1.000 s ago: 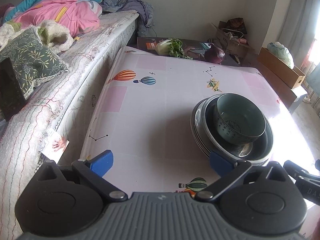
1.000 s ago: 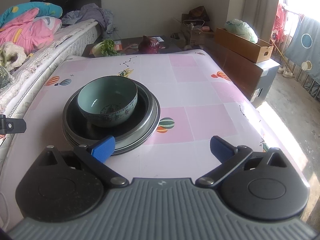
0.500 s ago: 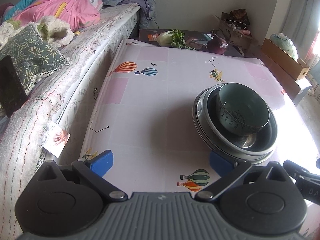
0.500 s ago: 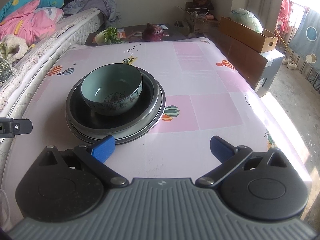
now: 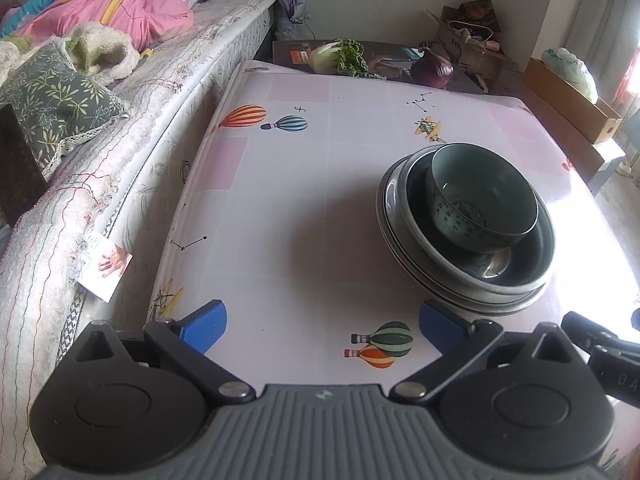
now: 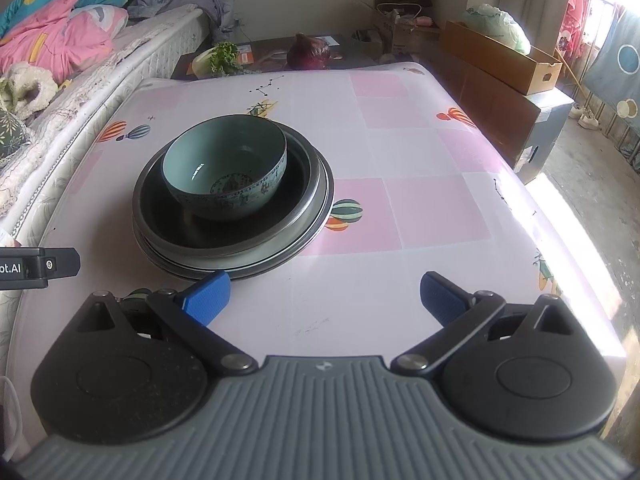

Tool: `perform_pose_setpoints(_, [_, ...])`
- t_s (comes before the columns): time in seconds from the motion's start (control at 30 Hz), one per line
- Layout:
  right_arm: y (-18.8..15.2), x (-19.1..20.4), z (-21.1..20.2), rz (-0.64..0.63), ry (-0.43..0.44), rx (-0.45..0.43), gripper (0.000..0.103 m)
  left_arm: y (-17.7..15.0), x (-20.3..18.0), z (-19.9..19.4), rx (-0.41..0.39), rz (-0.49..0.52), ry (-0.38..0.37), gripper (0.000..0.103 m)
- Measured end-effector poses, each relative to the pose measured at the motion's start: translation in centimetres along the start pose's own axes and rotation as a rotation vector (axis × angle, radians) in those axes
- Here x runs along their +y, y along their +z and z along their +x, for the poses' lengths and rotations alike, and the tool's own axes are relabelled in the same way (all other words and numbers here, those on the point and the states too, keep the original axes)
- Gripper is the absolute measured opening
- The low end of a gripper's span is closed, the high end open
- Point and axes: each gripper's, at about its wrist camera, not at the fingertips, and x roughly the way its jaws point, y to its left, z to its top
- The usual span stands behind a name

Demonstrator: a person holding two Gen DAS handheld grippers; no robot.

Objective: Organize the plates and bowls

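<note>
While both grippers hover low over the near edge of the table (image 6: 420, 208), the left gripper (image 5: 322, 322) and right gripper (image 6: 325, 294) are spread wide, holding nothing. Just beyond them, the bowl (image 6: 226, 166) sits upright in a stack of plates (image 6: 316, 208); how many plates cannot be told, since only rims show. Part of the right gripper pokes in, cut off, at the left view's right edge.

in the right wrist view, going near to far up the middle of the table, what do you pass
right gripper → stack of plates with the teal bowl on top → constellation print → purple cabbage on the low table beyond
</note>
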Motion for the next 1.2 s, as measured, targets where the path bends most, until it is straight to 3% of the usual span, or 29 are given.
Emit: perform_pose_setpoints(1.2, [0.5,0.62,0.28,-0.019,-0.003,0.01,0.102,-0.24,-0.12,0.47,0.026,0.008,-0.013,0.103])
